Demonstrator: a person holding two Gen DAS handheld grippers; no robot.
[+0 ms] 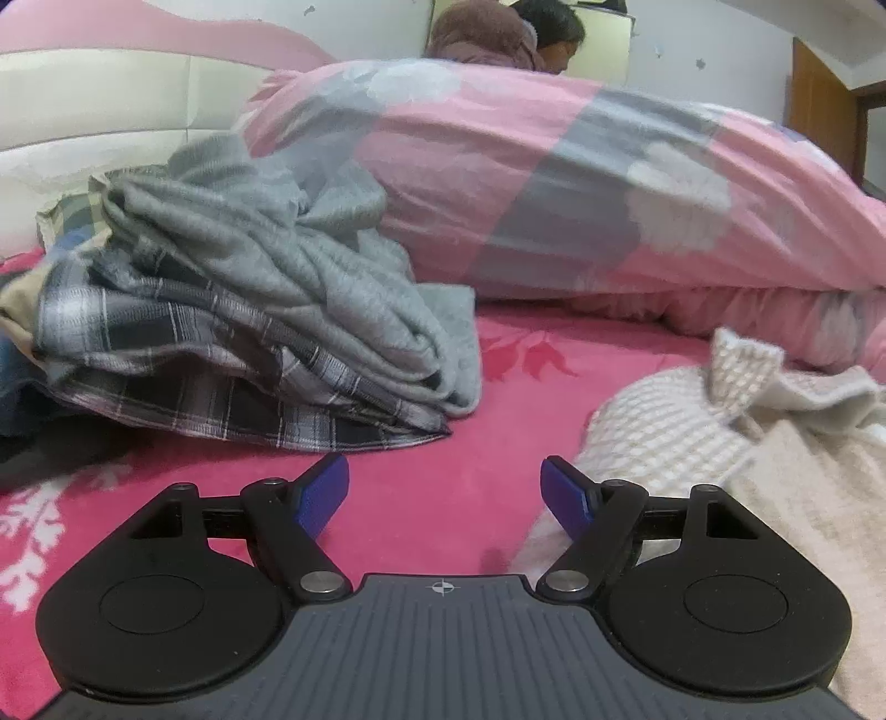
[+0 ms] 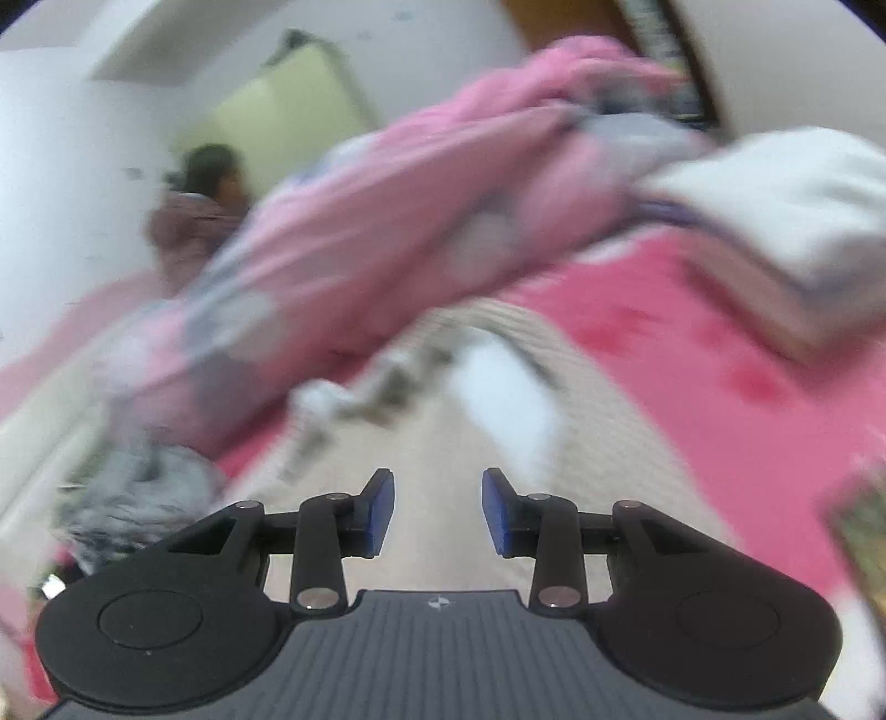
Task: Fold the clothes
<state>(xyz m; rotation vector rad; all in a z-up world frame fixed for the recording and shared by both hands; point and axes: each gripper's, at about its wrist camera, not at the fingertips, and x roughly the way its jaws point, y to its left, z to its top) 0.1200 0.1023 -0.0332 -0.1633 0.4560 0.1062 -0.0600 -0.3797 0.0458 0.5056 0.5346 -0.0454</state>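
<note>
Two grippers are in view, and both stand spread with nothing between their blue pads: the left gripper (image 1: pixel 444 493) hangs low over the pink bedsheet (image 1: pixel 443 387), and the right gripper (image 2: pixel 437 512) hangs over a cream knitted garment (image 2: pixel 443 487). That same cream garment (image 1: pixel 720 443) lies rumpled on the sheet, just beside the left gripper on its right, with one corner standing up and wrinkles across its body. A heap of other clothes sits further back on the left, a grey sweater (image 1: pixel 310 266) on top of a plaid shirt (image 1: pixel 221 387), both bunched rather than laid flat. A rolled pink quilt (image 1: pixel 554 183) runs behind everything, and a person (image 1: pixel 498 33) sits beyond it. The right wrist view is smeared, so treat positions read from it as approximate. The cream garment is not lying folded; whether it is being spread out or is part-way through a fold cannot be settled here. For any grasp on it, pick an edge or corner you can see clearly, bring the pads down around a single layer, and close fully before lifting. Keep both grips level with each other so the knit does not stretch or twist. Work over the bare sheet, well apart from the heap and the quilt, to avoid catching other cloth.
</note>
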